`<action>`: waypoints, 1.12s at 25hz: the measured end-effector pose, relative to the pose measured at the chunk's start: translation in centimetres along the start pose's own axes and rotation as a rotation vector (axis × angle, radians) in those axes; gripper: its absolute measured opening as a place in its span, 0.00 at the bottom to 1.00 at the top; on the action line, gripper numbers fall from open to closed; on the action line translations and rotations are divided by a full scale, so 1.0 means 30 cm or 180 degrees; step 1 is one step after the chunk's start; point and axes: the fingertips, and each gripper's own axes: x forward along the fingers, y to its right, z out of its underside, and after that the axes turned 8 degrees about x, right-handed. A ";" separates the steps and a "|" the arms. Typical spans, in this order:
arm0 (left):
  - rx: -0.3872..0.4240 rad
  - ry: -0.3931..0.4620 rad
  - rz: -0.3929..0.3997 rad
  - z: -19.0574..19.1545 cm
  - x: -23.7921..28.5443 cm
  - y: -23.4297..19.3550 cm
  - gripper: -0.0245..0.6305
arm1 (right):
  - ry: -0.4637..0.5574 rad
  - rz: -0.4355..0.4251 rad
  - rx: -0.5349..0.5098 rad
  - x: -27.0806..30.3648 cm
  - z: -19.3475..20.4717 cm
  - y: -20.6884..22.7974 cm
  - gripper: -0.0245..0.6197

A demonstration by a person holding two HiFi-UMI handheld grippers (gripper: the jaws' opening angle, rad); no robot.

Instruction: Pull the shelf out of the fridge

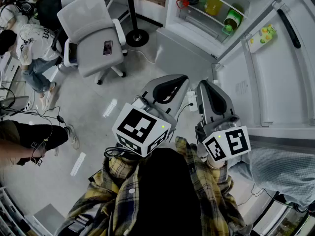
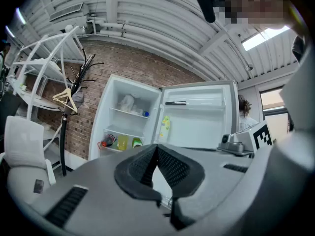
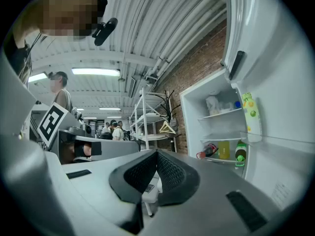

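The white fridge (image 1: 197, 31) stands open ahead of me, its door (image 1: 280, 68) swung out to the right. In the left gripper view an upper shelf (image 2: 129, 112) holds a white bag. A lower shelf (image 2: 119, 133) sits above a red bottle, a yellow container and a green bottle (image 1: 231, 18). My left gripper (image 1: 182, 78) and right gripper (image 1: 204, 85) are side by side, level, a good step short of the fridge. Both are shut with nothing between the pads, as seen on the left gripper (image 2: 157, 149) and the right gripper (image 3: 157, 154).
A white office chair (image 1: 91, 33) with a phone (image 1: 108, 46) on its seat stands to the left, beside a black pole base (image 1: 136, 36). People sit at the far left (image 1: 27, 43). A coat rack with a hanger (image 2: 66, 100) stands left of the fridge.
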 end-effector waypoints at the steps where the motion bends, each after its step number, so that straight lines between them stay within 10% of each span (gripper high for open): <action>1: -0.0003 -0.0001 -0.0002 0.001 -0.003 -0.001 0.04 | -0.0001 -0.0001 -0.0002 0.000 0.001 -0.004 0.06; 28: -0.0187 -0.0074 -0.0314 0.073 0.014 0.012 0.04 | -0.0143 -0.0271 0.0127 -0.030 0.054 0.033 0.06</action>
